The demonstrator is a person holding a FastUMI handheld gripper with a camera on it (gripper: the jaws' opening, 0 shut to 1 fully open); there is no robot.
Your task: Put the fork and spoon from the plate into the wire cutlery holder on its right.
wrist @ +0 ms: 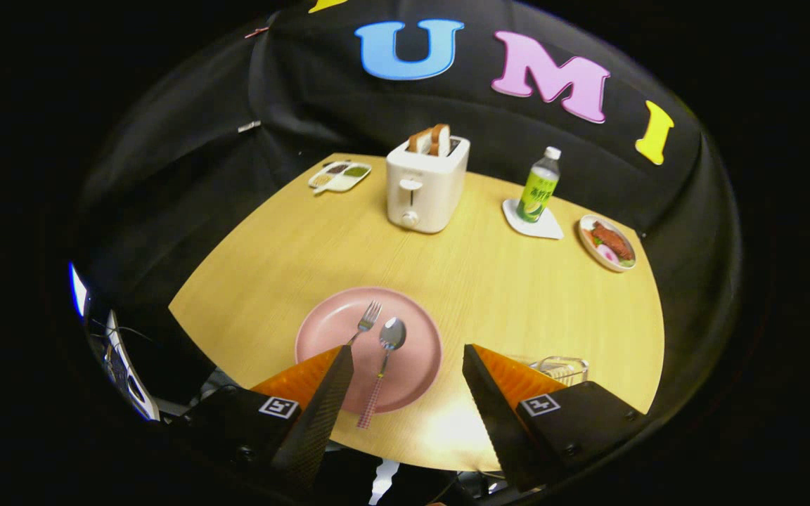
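Note:
A pink plate (331,330) lies on the wooden table near its front edge. On it rest a fork (367,319), tines pointing away, and to its right a spoon (385,355) with a checked handle reaching over the plate's near rim. My gripper (408,355) hovers above the plate's near side, open, with nothing between the fingers. The left finger covers the fork's handle. The spoon lies in the gap between the fingers. The wire cutlery holder (561,367) stands right of the plate, partly hidden behind the right finger.
Farther back stand a white toaster (425,184) with bread in it, a small divided tray (339,176), a green bottle (538,188) on a white coaster, and a dish of food (607,242) at the right edge. Bare table (489,281) lies between.

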